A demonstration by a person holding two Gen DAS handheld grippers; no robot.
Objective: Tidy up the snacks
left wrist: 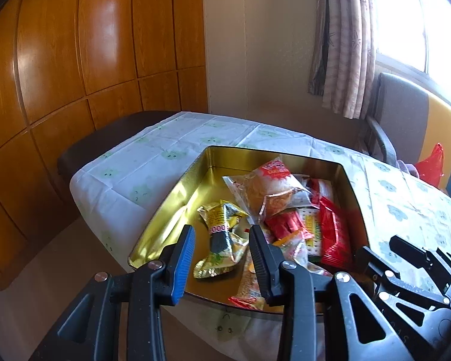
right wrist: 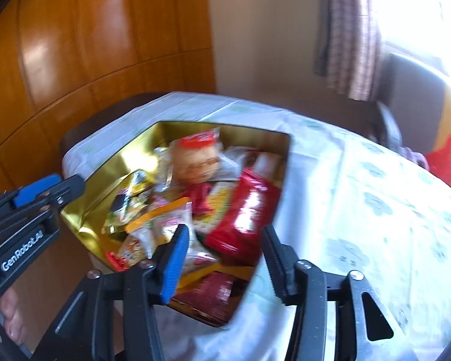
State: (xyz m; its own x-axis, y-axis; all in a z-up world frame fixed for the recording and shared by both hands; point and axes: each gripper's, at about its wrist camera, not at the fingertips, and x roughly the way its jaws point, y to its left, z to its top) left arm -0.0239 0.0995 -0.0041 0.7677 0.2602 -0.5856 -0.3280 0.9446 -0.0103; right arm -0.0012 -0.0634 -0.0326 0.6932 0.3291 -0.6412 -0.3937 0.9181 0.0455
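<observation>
A gold tin box point(left wrist: 177, 198) point(right wrist: 90, 198) stands on the table, full of snack packets. A yellow packet point(left wrist: 222, 240) lies at its near left, a clear bun packet point(left wrist: 267, 192) point(right wrist: 198, 159) in the middle, a red packet point(left wrist: 333, 240) point(right wrist: 246, 219) at the right. My left gripper point(left wrist: 221, 252) is open and empty, just above the yellow packet; it also shows at the left of the right wrist view point(right wrist: 49, 188). My right gripper point(right wrist: 225, 258) is open and empty above the tin's near right corner; its side shows in the left wrist view point(left wrist: 418, 258).
The table carries a white cloth point(left wrist: 165, 156) point(right wrist: 375, 210) with green prints. A grey and yellow chair point(left wrist: 406, 120) with a red bag point(left wrist: 433, 165) stands at the far right under the window. Wooden wardrobe doors point(left wrist: 75, 60) lie to the left.
</observation>
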